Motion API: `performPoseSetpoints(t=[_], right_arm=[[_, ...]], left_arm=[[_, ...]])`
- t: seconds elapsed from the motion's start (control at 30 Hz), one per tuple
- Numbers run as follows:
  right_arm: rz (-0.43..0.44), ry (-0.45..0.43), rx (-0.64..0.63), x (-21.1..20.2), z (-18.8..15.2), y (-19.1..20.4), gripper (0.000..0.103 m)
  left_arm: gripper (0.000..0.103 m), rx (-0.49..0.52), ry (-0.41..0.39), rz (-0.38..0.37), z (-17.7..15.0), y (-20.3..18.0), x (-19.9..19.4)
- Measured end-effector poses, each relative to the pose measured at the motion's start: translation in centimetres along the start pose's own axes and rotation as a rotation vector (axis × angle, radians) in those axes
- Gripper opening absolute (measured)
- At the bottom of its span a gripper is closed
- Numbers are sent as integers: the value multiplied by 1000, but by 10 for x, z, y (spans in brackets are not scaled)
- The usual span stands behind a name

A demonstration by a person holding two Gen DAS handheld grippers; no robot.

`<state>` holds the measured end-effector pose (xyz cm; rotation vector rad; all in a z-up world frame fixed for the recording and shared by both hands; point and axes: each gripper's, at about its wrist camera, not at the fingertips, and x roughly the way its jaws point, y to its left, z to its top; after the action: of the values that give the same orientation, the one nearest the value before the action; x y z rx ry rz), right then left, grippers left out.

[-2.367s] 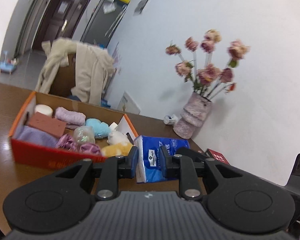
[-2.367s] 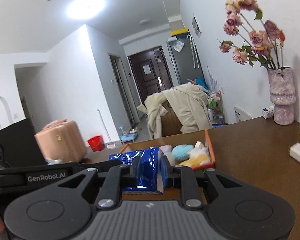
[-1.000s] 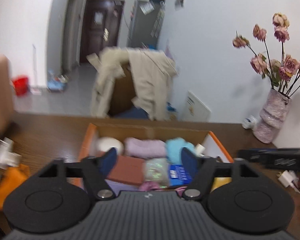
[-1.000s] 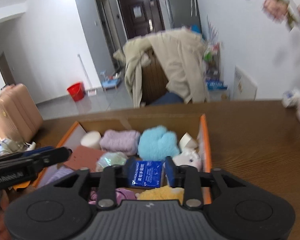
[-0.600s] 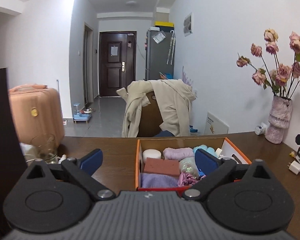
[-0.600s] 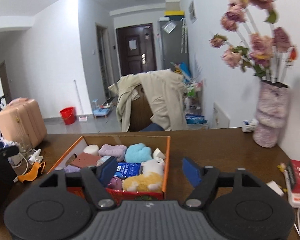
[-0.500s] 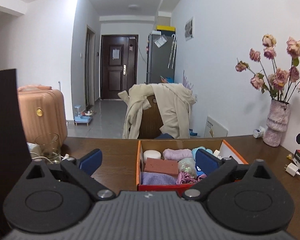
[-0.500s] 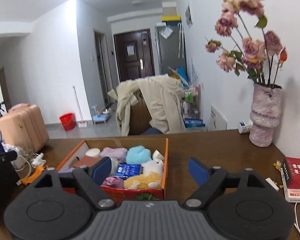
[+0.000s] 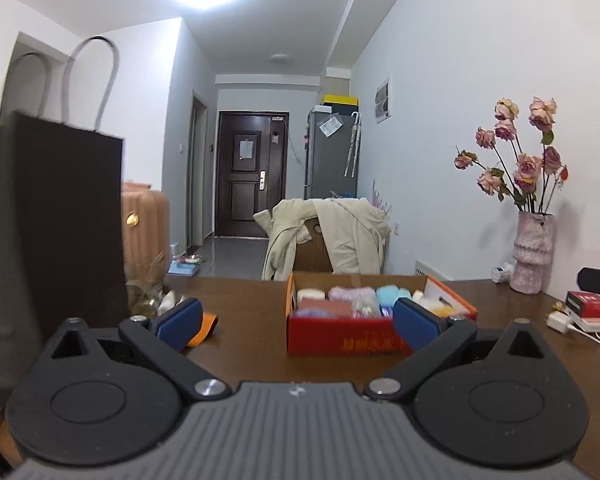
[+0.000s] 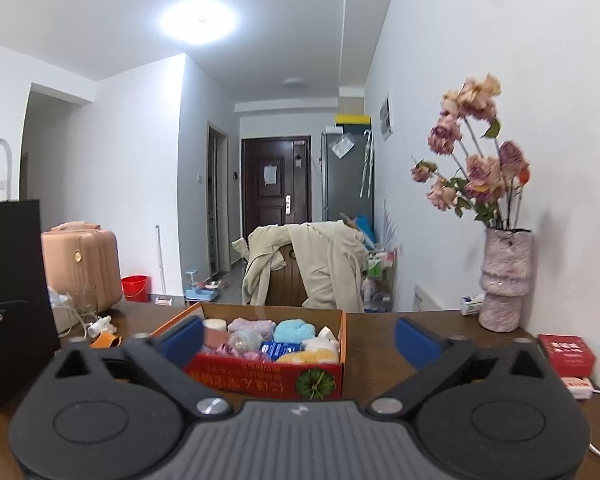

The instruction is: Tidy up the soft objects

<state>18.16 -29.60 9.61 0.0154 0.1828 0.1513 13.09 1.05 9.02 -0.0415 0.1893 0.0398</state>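
Note:
A red and orange cardboard box [image 9: 352, 340] stands on the brown table [image 9: 244, 332]; it also shows in the right wrist view [image 10: 268, 378]. It holds several soft objects: a purple towel [image 10: 250, 326], a blue fluffy piece [image 10: 294, 330], a blue tissue pack [image 10: 280, 348], a yellow plush [image 10: 306, 356]. My left gripper [image 9: 296, 320] is open and empty, back from the box. My right gripper [image 10: 298, 340] is open and empty, also back from the box.
A dark paper bag [image 9: 48, 240] stands at the left. A vase with dried flowers [image 10: 506, 280] stands at the back right. A red book [image 10: 566, 354], a white charger [image 9: 560, 320] and an orange item [image 9: 204, 330] lie on the table. A coat-covered chair [image 10: 308, 268] is behind.
Both grippers carried the blue tissue pack to the box and let it go inside. Both then opened wide and pulled back from the box.

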Motion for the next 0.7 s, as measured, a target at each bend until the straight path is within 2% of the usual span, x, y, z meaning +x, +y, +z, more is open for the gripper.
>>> performPoseSetpoints(t=[0.2, 0.27, 0.37, 0.47, 0.7], right_arm=[[22, 36, 30, -50, -49, 32, 103], [13, 75, 65, -66, -64, 40, 103], [44, 140, 107, -85, -82, 49, 103], [65, 146, 77, -95, -87, 57, 103], [38, 122, 80, -92, -80, 54, 103]], left_arm=[[103, 16, -27, 21, -35, -12, -57], [103, 27, -27, 8, -40, -18, -68], [103, 49, -28, -36, -45, -27, -81], [103, 55, -37, -31, -45, -30, -85], [103, 32, -32, -10, -43, -22, -81]])
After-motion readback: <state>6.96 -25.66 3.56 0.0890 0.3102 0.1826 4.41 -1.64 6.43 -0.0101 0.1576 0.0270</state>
